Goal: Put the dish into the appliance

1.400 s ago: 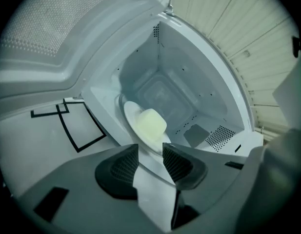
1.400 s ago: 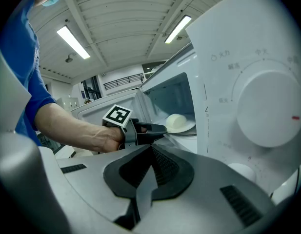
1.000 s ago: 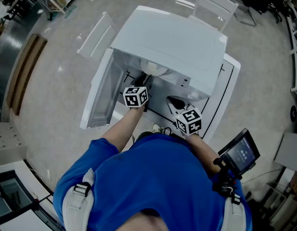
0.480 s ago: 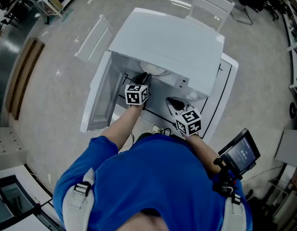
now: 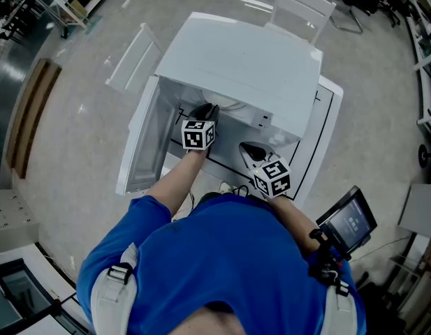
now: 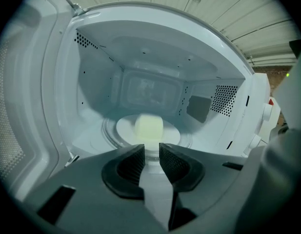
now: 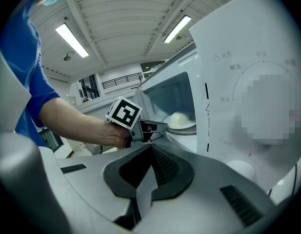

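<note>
The white microwave (image 5: pixel 243 61) stands with its door (image 5: pixel 142 145) swung open to the left. Inside, a white plate (image 6: pixel 126 130) with a pale lump of food (image 6: pixel 149 127) rests on the turntable. My left gripper (image 6: pixel 151 152) reaches into the opening, its tips at the plate's near rim. Its jaws have just been closing but keep a narrow gap, and the pads press on nothing. From the right gripper view, the left gripper (image 7: pixel 162 127) points at the plate (image 7: pixel 182 126). My right gripper (image 7: pixel 151 152) is shut and empty in front of the control panel (image 7: pixel 223 96).
A round knob (image 7: pixel 240 169) sits low on the panel, close to my right gripper (image 5: pixel 251 149). White chairs stand behind the microwave (image 5: pixel 302 2) and to its left (image 5: pixel 135 47). A small screen (image 5: pixel 348 218) hangs at the person's right side.
In the head view the left gripper has edged slightly further under the microwave's top, and less of the plate shows. The right gripper has kept still.
</note>
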`<action>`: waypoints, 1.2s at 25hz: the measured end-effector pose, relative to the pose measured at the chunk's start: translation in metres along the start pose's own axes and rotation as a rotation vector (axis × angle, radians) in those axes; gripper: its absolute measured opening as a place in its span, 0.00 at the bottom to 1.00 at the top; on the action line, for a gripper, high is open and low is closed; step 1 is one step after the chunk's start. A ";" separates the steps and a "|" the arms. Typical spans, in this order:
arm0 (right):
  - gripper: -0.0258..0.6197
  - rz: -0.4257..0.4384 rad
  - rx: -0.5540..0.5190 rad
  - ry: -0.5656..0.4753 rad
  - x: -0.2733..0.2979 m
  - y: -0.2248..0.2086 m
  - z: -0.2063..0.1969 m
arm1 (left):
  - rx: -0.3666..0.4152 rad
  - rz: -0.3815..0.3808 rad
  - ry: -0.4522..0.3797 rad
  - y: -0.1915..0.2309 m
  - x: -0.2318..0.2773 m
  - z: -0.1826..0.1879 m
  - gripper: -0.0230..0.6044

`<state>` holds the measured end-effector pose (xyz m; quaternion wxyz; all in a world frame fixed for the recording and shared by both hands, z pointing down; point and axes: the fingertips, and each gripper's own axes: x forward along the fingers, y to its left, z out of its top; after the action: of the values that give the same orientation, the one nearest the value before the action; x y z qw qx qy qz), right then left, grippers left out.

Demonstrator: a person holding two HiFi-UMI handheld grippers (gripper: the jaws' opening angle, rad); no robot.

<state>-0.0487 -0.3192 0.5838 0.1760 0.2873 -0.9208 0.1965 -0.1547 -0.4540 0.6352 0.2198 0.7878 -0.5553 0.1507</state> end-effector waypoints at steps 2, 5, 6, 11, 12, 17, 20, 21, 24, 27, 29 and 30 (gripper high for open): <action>0.04 0.000 -0.001 -0.001 0.000 0.001 0.000 | -0.002 0.000 0.003 0.000 0.001 -0.001 0.20; 0.04 -0.002 -0.001 -0.001 -0.001 0.001 0.000 | -0.005 -0.002 0.001 0.000 0.001 -0.001 0.20; 0.04 -0.003 -0.002 -0.001 -0.001 0.001 0.000 | -0.007 -0.002 -0.002 0.000 0.000 0.000 0.20; 0.04 -0.001 -0.005 -0.008 -0.001 -0.002 0.001 | -0.013 -0.008 -0.030 -0.002 -0.002 0.004 0.20; 0.04 0.001 -0.006 -0.009 -0.002 -0.002 0.001 | -0.014 -0.010 -0.037 -0.003 -0.005 0.004 0.20; 0.04 0.012 -0.009 -0.018 -0.006 0.003 -0.001 | -0.034 -0.025 -0.068 -0.013 -0.025 0.000 0.20; 0.04 0.019 -0.008 -0.031 -0.004 0.000 0.005 | -0.051 -0.031 -0.088 -0.011 -0.037 -0.001 0.12; 0.04 0.021 -0.009 -0.037 -0.004 0.001 0.007 | -0.055 -0.033 -0.096 -0.012 -0.043 -0.001 0.09; 0.04 0.031 -0.011 -0.052 -0.005 0.003 0.011 | -0.064 -0.038 -0.119 -0.014 -0.064 -0.002 0.05; 0.04 0.040 -0.018 -0.069 -0.019 0.010 0.008 | -0.068 -0.049 -0.149 -0.030 -0.090 -0.008 0.05; 0.04 0.049 -0.024 -0.082 -0.032 0.016 0.004 | -0.071 -0.062 -0.173 -0.046 -0.111 -0.012 0.05; 0.04 0.054 -0.027 -0.086 -0.038 0.019 0.003 | -0.073 -0.069 -0.184 -0.053 -0.121 -0.013 0.05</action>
<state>-0.0319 -0.2886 0.5595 0.1346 0.2683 -0.9374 0.1763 -0.1456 -0.3345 0.5786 0.2014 0.8085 -0.5506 0.0499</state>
